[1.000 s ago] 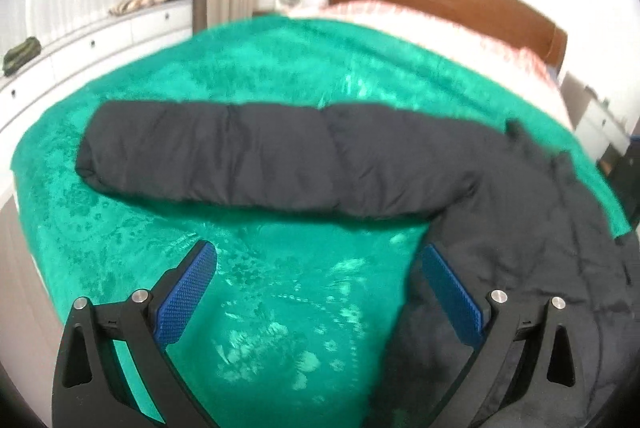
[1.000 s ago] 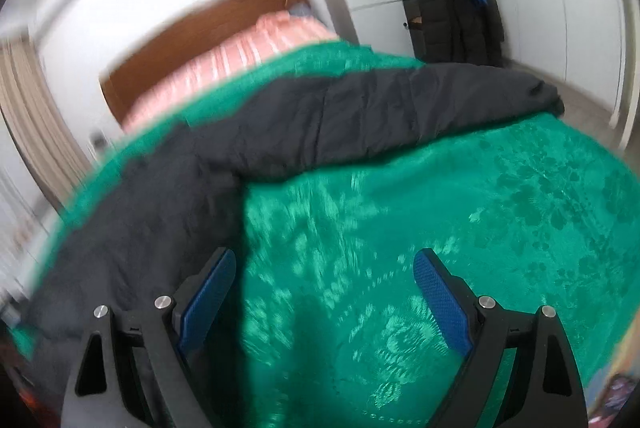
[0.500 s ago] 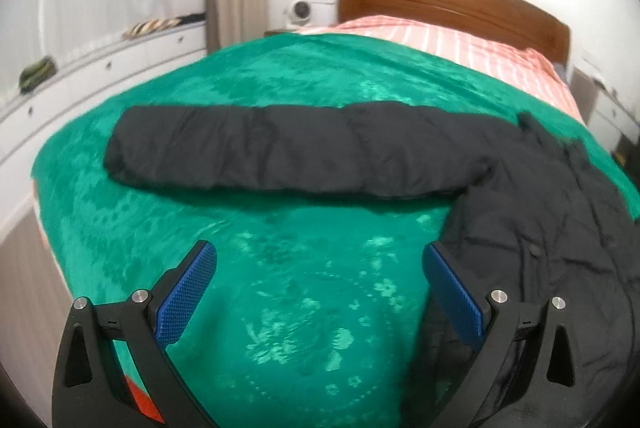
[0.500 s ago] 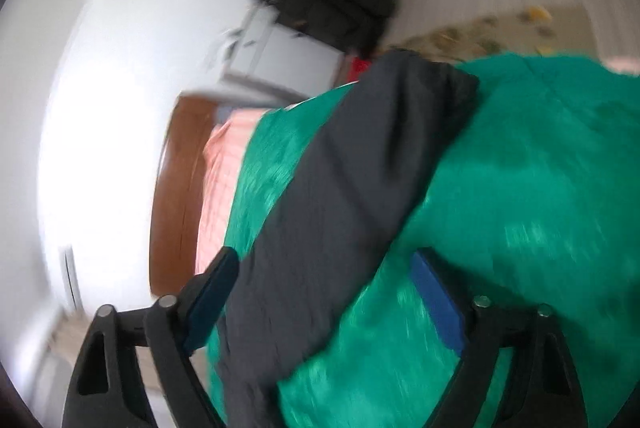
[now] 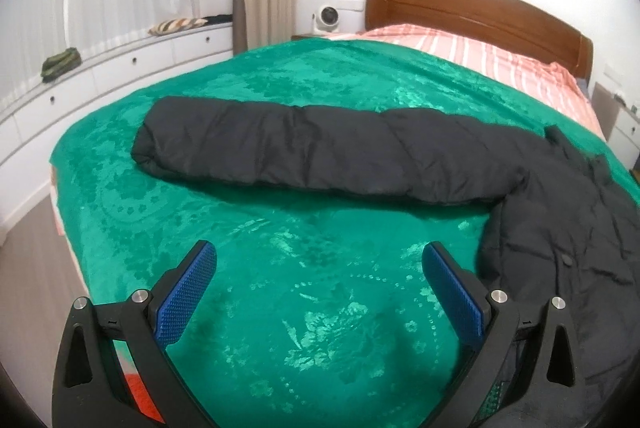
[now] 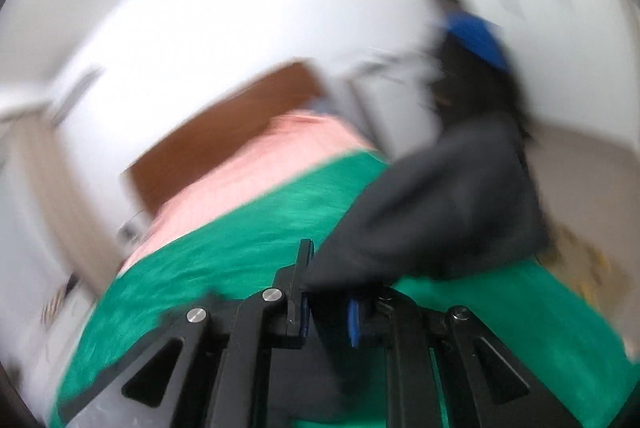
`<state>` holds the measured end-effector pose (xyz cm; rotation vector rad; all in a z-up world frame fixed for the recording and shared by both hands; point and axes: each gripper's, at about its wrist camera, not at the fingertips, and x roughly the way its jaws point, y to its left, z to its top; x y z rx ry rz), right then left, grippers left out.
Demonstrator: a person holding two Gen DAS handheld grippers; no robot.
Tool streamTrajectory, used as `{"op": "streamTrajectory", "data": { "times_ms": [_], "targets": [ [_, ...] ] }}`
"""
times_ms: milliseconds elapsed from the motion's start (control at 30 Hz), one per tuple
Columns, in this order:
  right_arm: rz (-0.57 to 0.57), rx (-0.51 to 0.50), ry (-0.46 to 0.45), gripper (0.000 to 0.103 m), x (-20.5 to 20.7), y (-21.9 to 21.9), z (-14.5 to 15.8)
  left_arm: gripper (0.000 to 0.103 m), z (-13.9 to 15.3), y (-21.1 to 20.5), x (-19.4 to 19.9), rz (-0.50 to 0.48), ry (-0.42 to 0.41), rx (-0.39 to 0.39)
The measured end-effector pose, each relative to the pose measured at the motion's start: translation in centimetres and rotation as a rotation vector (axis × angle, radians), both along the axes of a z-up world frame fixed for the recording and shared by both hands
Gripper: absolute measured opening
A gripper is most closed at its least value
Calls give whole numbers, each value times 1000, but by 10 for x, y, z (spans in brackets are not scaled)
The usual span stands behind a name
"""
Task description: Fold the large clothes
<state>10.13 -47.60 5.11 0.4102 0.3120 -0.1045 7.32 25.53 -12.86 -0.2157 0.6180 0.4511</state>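
A black puffer jacket lies on the green bedspread (image 5: 304,308). Its long sleeve (image 5: 320,151) stretches left across the bed and its body (image 5: 580,248) lies at the right. My left gripper (image 5: 320,288) hovers open over bare bedspread in front of the sleeve, with nothing between its blue pads. The right wrist view is blurred. In it my right gripper (image 6: 330,312) is closing on the jacket's other sleeve (image 6: 440,211), with its pads pressed on the black fabric, which rises from the jaws to the upper right.
A wooden headboard (image 5: 480,7) and pink striped bedding (image 5: 480,51) are at the far end. White drawers (image 5: 120,67) run along the left wall under curtains. A small fan (image 5: 328,17) stands beside the bed. Dark clothes with something blue (image 6: 476,39) hang at the right.
My right gripper swung round and went from wide open to shut on the black sleeve. The left gripper stayed open while its view drew back, so more of the sleeve and room shows.
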Motion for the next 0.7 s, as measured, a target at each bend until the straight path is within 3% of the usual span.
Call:
{"op": "streamTrajectory", "data": {
  "times_ms": [100, 233, 300, 333, 367, 433, 567, 700],
  "targets": [
    [221, -76, -47, 16, 34, 101, 36, 103, -1, 4, -2, 5, -8, -10],
    [430, -105, -17, 17, 77, 233, 21, 103, -4, 16, -5, 33, -12, -42],
    [510, -78, 59, 43, 98, 293, -13, 103, -8, 20, -5, 42, 1, -64],
    [544, -54, 103, 76, 105, 313, -29, 103, -11, 22, -4, 47, 13, -74],
    [599, -1, 177, 83, 110, 344, -61, 103, -13, 22, -4, 49, 17, -76],
    [660, 48, 259, 82, 101, 378, -96, 103, -15, 23, -3, 49, 26, -78],
    [736, 19, 329, 82, 64, 398, -141, 103, -15, 18, -2, 23, 24, -77],
    [687, -70, 312, 82, 29, 348, -133, 103, -16, 10, 4, -11, 29, -68]
  ]
}}
